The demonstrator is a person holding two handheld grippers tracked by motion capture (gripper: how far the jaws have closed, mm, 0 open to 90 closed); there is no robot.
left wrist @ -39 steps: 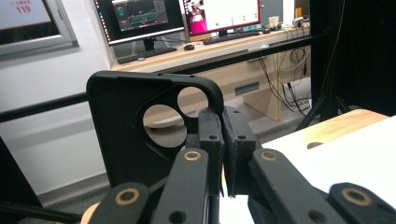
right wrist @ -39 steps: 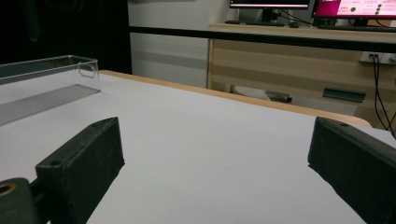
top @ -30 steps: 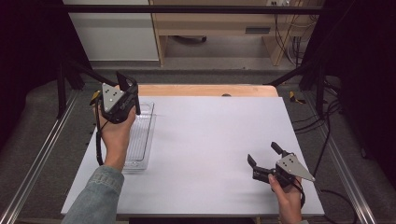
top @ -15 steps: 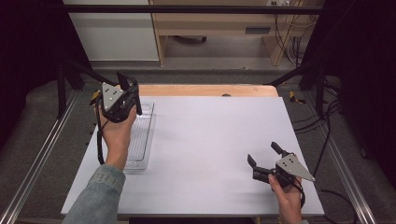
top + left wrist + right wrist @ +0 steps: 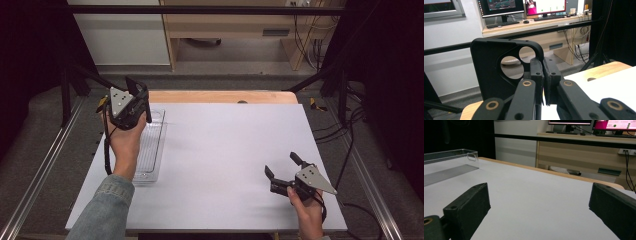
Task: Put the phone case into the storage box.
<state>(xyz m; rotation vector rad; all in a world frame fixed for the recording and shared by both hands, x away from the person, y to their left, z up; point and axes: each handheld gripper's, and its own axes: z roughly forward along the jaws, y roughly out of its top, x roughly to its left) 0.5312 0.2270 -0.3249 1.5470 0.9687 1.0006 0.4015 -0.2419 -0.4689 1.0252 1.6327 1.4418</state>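
A black phone case (image 5: 486,67) with a round-holed camera cut-out stands upright in my left gripper (image 5: 543,67), whose jaws are shut on its edge. From above, the left gripper (image 5: 141,100) is held up over the far end of a clear plastic tray (image 5: 152,150), and the phone case (image 5: 136,86) shows as a dark edge at its tip. My right gripper (image 5: 280,163) sits low at the table's front right with its jaws wide apart and nothing between them. In its own view the right gripper (image 5: 536,202) faces across bare white table toward the clear plastic tray (image 5: 451,157).
The white table top (image 5: 225,150) has a wooden strip (image 5: 220,96) along its far edge. Metal rails run down both sides. Beyond the table stand a desk with monitors (image 5: 524,6), cables and black stand legs.
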